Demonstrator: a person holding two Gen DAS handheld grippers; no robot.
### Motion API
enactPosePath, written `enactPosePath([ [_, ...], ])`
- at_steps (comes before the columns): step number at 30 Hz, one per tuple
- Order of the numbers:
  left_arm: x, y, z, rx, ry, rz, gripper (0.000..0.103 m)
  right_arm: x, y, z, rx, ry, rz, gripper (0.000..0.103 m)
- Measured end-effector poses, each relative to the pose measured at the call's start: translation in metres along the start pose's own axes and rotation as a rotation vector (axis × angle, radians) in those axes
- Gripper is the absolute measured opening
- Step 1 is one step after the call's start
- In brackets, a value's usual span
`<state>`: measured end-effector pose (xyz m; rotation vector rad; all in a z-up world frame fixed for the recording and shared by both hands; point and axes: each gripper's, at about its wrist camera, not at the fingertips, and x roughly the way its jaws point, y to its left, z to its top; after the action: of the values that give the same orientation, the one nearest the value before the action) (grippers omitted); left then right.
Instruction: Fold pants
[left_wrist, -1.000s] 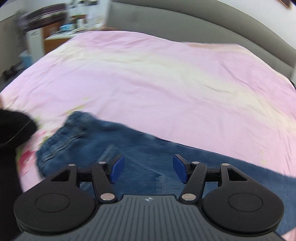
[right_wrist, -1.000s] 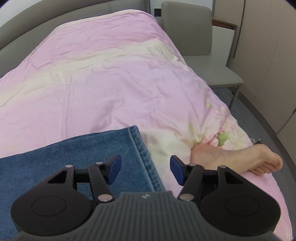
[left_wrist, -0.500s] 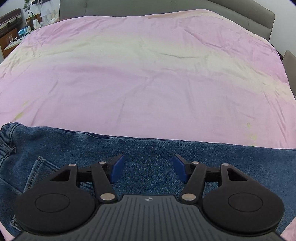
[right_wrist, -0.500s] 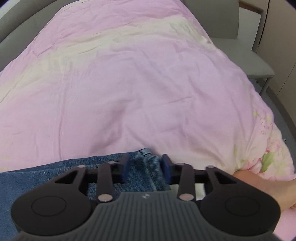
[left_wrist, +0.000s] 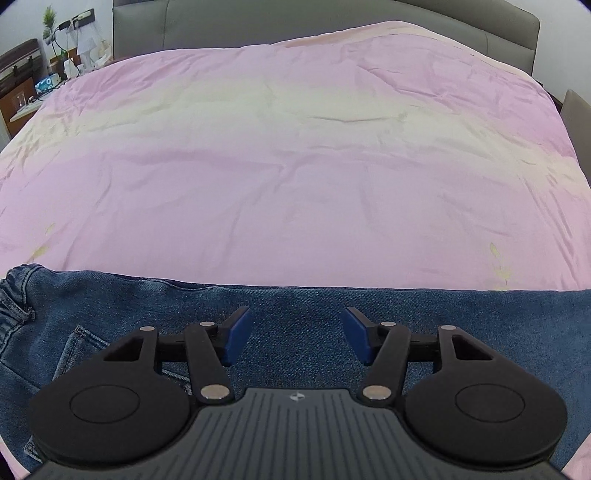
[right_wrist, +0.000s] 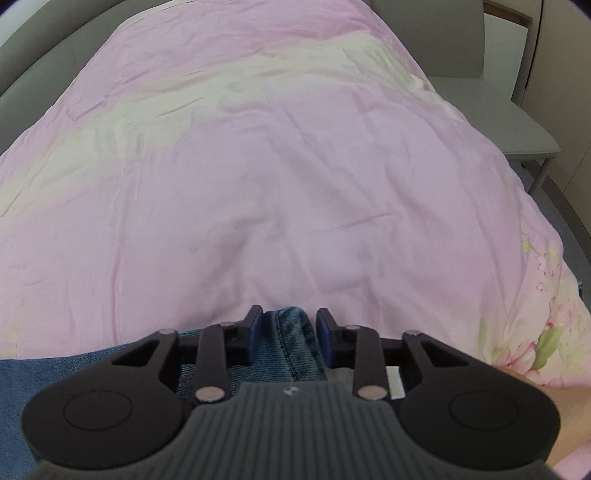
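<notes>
Between the blue fingers (right_wrist: 255, 334) of the right gripper (right_wrist: 290, 332), a bunched hem of the jeans (right_wrist: 288, 343) stands pinched from both sides as the jaws are opening; the pads press against the denim fold. Beyond the tips, the pink duvet (right_wrist: 280, 166) runs up the bed toward a grey headboard (right_wrist: 33, 77), and a grey chair (right_wrist: 509, 122) stands beside the bed at the right. A patch of bare skin (right_wrist: 554, 402), part of a person, shows at the lower right edge, next to the duvet's floral border.

Over on the left, the left gripper (left_wrist: 297, 334) hangs above the jeans (left_wrist: 295, 317) with its fingers (left_wrist: 236, 339) spread wide and closing slightly, nothing clamped between them. Denim lies flat beneath, stretched in a band across the near edge of the bed, the waistband and a back pocket (left_wrist: 79, 350) at the left end. Past the cloth, the duvet (left_wrist: 295, 166) covers the whole bed up to the headboard (left_wrist: 332, 22). A cluttered bedside cabinet (left_wrist: 22, 85) with a small plant (left_wrist: 48, 18) sits at the far left corner.
</notes>
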<state>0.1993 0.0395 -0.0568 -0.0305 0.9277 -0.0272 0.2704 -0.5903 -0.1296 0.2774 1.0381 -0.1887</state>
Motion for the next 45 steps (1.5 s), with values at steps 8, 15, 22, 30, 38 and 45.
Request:
enactPosePath([
  [8,-0.018,-0.017,-0.014,-0.038,-0.006,-0.074,0.068,-0.031,-0.015,-0.009,0.015,0.171,0.056,0.063],
  [15,-0.032,-0.021,-0.031,-0.064,0.024,-0.132,0.068,-0.013,-0.044,-0.04,0.034,0.291,0.106,0.056],
  [22,-0.031,-0.055,-0.051,-0.026,0.087,-0.244,0.067,0.006,-0.065,-0.056,0.087,0.354,0.242,0.056],
  [30,-0.02,-0.159,-0.069,0.125,0.133,-0.478,0.057,-0.013,-0.056,-0.057,-0.024,0.337,0.233,0.016],
  [38,0.001,-0.243,-0.077,0.248,0.177,-0.546,0.04,-0.066,-0.038,-0.037,-0.121,0.287,0.257,0.009],
  [45,0.026,-0.271,-0.093,0.297,0.209,-0.486,0.034,-0.111,0.012,-0.023,-0.241,0.243,0.223,0.008],
])
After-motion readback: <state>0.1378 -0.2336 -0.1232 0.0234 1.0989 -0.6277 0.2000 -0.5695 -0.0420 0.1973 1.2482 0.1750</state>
